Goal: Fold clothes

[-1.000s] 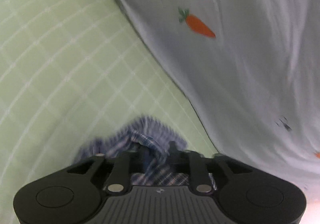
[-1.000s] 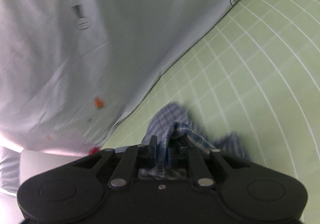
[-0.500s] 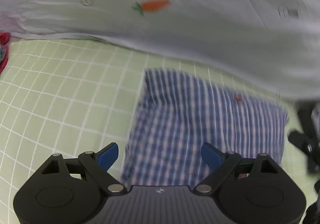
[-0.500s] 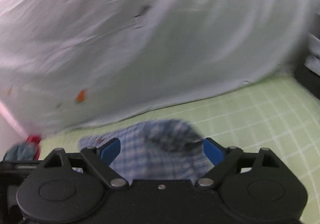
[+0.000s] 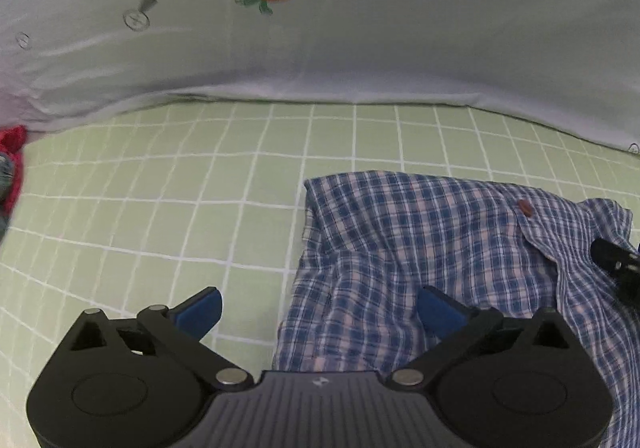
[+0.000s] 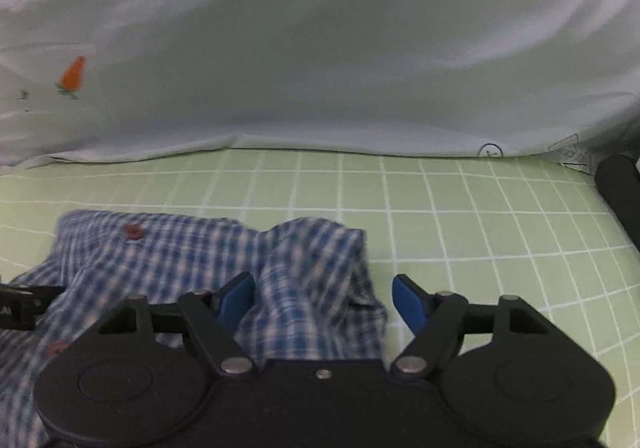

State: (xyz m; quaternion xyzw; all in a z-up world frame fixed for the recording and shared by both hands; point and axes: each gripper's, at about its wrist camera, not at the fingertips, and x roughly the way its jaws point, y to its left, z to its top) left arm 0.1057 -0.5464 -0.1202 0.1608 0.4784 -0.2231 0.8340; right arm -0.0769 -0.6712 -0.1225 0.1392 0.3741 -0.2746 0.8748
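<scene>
Two grippers, left gripper (image 5: 318,308) and right gripper (image 6: 323,298), hover with jaws spread wide over the blue plaid shirt (image 5: 432,248) lying rumpled on the green checked sheet (image 5: 160,188).

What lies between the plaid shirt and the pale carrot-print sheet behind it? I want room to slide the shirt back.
Only bare green checked bedsheet separates the plaid shirt from the carrot-print sheet; both wrist views show this.

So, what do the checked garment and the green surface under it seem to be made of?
The checked garment: thin woven cloth, probably cotton, matte; it creases softly and bunches. The green surface: a matte fabric sheet with a white grid, likely cotton, though this is uncertain.
</scene>
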